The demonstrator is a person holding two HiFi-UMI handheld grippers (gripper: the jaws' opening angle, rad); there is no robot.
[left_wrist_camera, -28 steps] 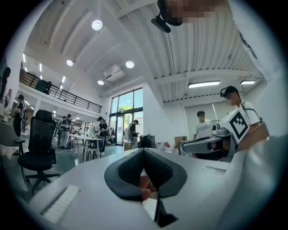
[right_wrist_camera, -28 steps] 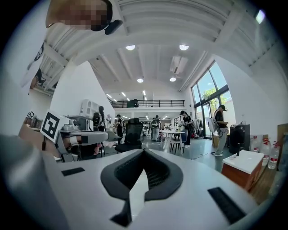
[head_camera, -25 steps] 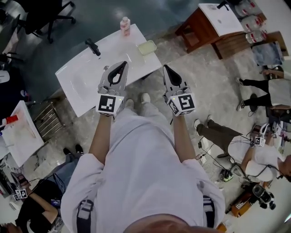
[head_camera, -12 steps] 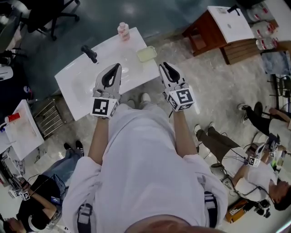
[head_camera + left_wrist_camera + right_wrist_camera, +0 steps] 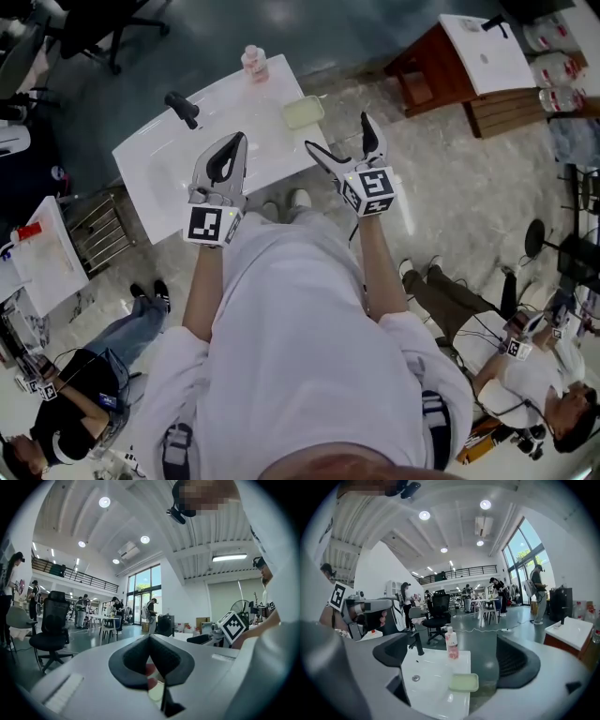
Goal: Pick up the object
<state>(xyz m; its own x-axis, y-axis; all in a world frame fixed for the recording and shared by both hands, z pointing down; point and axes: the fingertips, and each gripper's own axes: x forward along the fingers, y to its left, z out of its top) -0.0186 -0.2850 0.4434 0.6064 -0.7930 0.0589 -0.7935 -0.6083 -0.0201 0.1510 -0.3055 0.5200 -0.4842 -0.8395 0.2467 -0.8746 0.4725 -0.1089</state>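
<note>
Looking down in the head view, a person in a white shirt holds both tools out over a white washbasin (image 5: 159,164) that stands on the floor. The left gripper (image 5: 241,139) hangs above the basin's near edge with its jaws pressed together and nothing in them. The right gripper (image 5: 337,133) is just off the basin's right corner, its jaws opening wide, with nothing between the pads. A pink bottle (image 5: 253,62) stands upright at the basin's far edge, a pale green soap dish (image 5: 303,112) lies at its right corner, and a black faucet (image 5: 183,108) rises on the left side. Both grippers are well apart from the bottle and the dish. A wooden desk (image 5: 436,70) stands to the right.

Through the left gripper view, the left gripper (image 5: 150,639) has its dark pads meeting at the tips. Only blurred red and pale green patches show through the small gap below. An office chair (image 5: 51,630) stands far left.

Across the right gripper view, the right gripper (image 5: 452,656) has its pads spread far apart and empty. Framed between them, farther off, are the washbasin (image 5: 426,695), the faucet (image 5: 416,645), the bottle (image 5: 451,644) standing behind the soap dish (image 5: 463,682), and the dish lying flat on the basin's right edge. The left gripper (image 5: 370,607) shows at the left.
</note>
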